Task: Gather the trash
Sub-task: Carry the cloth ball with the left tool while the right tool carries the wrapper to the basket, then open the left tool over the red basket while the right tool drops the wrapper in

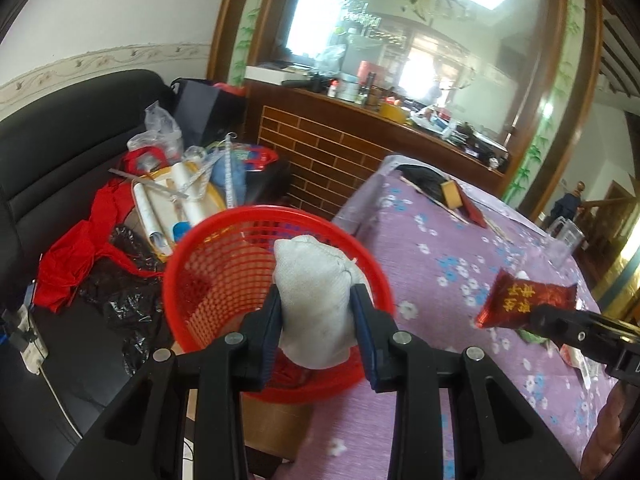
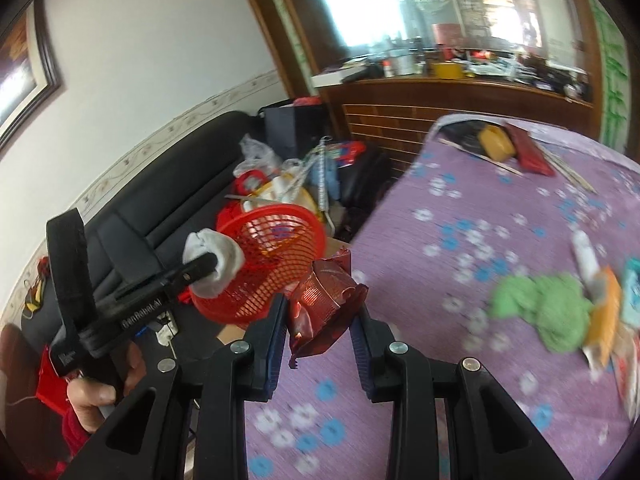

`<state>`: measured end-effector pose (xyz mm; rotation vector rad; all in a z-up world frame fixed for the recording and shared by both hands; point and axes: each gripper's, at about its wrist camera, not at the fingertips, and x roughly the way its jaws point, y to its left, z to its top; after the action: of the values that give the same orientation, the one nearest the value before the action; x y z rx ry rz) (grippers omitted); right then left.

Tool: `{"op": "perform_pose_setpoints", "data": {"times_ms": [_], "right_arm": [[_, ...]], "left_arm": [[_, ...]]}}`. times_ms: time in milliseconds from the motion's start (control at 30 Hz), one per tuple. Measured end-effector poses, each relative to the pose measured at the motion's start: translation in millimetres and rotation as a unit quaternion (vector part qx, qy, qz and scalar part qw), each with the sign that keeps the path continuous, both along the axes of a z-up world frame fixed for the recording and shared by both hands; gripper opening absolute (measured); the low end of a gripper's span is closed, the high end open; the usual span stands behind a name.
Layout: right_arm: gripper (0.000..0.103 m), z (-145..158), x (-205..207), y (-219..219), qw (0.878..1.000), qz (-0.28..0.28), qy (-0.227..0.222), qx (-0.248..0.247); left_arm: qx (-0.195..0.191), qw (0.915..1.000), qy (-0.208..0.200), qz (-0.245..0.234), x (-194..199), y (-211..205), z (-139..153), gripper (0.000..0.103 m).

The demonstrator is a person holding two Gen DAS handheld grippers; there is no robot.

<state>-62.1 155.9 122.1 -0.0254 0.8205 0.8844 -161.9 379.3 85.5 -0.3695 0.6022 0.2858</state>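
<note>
White sock point(image 1: 316, 300) lying lengthwise along left gripper point(image 1: 316, 320), clamped, toe pointing over red basket point(image 1: 224, 268); right gripper point(image 2: 320, 320) pinching red wrapper point(image 2: 324, 304).

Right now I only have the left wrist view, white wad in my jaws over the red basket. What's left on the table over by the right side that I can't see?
Observer: A green cloth lies on the table, near its right edge.
Operator: Anything touching it?
Observer: An orange packet rests against its right side.
Operator: And the right gripper's red wrapper, is it clear of the basket?
Observer: Yes, the right gripper holds the wrapper beside the basket, not over its opening.
</note>
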Motion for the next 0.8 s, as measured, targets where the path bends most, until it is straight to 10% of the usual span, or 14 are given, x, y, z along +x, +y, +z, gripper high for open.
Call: {"op": "perform_pose_setpoints", "data": {"times_ms": [400, 633, 800], "right_arm": [[0.034, -9, 33, 89, 0.999, 0.029, 0.017, -0.006], [0.041, -13, 44, 114, 0.999, 0.029, 0.025, -0.011], [0.041, -1, 40, 87, 1.0, 0.017, 0.011, 0.001]], "left_arm": [[0.005, 0.9998, 0.002, 0.018, 7, 30, 3, 0.033], [0.001, 0.9995, -0.005, 0.032, 7, 37, 4, 0.064], [-0.008, 0.9996, -0.018, 0.023, -2, 30, 7, 0.064]]}}
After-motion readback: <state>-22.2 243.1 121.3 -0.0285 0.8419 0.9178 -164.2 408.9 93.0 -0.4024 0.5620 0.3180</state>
